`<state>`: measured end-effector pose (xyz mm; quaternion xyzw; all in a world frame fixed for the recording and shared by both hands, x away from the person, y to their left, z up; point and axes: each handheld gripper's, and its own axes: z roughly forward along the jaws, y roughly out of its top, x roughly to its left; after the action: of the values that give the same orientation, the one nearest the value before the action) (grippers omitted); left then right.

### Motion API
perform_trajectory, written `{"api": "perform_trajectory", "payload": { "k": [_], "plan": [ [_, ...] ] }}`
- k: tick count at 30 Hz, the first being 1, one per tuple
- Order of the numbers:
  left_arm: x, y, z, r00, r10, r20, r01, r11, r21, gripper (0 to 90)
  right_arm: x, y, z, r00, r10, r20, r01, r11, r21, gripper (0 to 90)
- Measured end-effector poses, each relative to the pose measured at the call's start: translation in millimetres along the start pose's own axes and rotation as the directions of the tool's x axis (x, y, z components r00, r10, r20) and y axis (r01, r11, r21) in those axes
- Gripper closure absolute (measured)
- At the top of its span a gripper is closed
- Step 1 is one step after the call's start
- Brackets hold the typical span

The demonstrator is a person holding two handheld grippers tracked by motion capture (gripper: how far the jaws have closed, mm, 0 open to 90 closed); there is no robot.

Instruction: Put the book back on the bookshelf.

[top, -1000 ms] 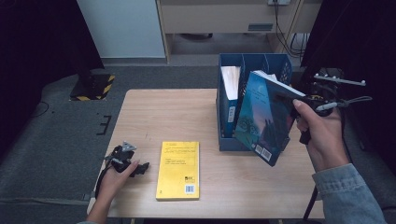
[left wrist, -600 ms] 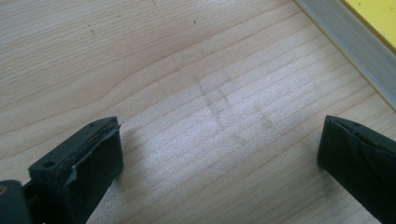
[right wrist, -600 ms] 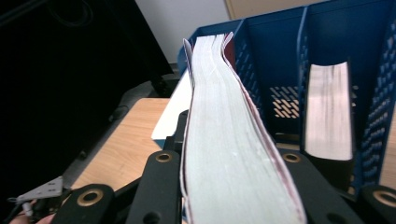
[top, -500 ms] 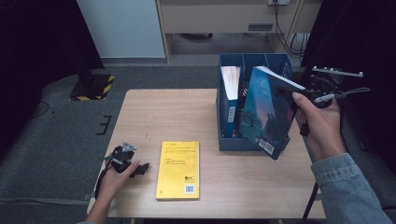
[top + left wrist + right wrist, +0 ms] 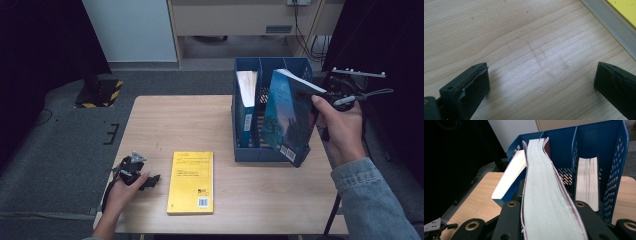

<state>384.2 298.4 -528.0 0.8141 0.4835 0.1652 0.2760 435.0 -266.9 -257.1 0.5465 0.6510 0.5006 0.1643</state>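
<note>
In the high view the right gripper holds a dark blue paperback book tilted over the right-hand slot of the blue plastic file rack at the wooden table's far right edge; its own view shows the jaws clamped on the pale page block, with a white-paged book standing in a slot. The left gripper rests near the near left corner, and its view shows its jaws wide apart over bare wood beside the flat yellow paperback.

A lab-like recording room. A bare pale wooden table stands on grey carpet. Black curtains and loose cables surround it.
</note>
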Motion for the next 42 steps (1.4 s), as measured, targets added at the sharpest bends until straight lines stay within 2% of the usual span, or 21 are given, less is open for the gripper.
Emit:
{"api": "perform_trajectory", "payload": {
  "k": [15,27,33,36,42],
  "plan": [
    [-0.2,0.2,0.1,1.0,0.004,0.003,-0.004,1.0,0.001,0.0,-0.3,0.2,15.2,0.998,-0.025,0.059,0.024,1.0,0.011,72.3],
    [-0.6,0.3,0.0,0.9999,0.009,0.007,-0.009,1.0,0.003,0.0,1.6,-1.2,31.6,0.9983,-0.001,0.059,0.001,1.0,0.003,72.2],
    [-0.5,0.7,0.1,0.9999,0.012,0.01,-0.012,0.9999,0.005,0.0,3.3,-3.3,42.3,0.9977,0.037,0.056,-0.037,0.999,-0.004,71.9],
    [-0.6,0.7,0.0,0.9999,0.012,0.009,-0.012,0.9999,0.005,0.0,6.0,-3.5,48.6,0.9965,0.063,0.055,-0.061,0.998,-0.03,72.0],
    [-0.8,0.7,-0.1,0.9999,0.012,0.011,-0.012,0.9999,0.008,0.0,10.2,-2.8,56.4,0.9945,0.067,0.081,-0.063,0.996,-0.059,72.0]
  ]
}}
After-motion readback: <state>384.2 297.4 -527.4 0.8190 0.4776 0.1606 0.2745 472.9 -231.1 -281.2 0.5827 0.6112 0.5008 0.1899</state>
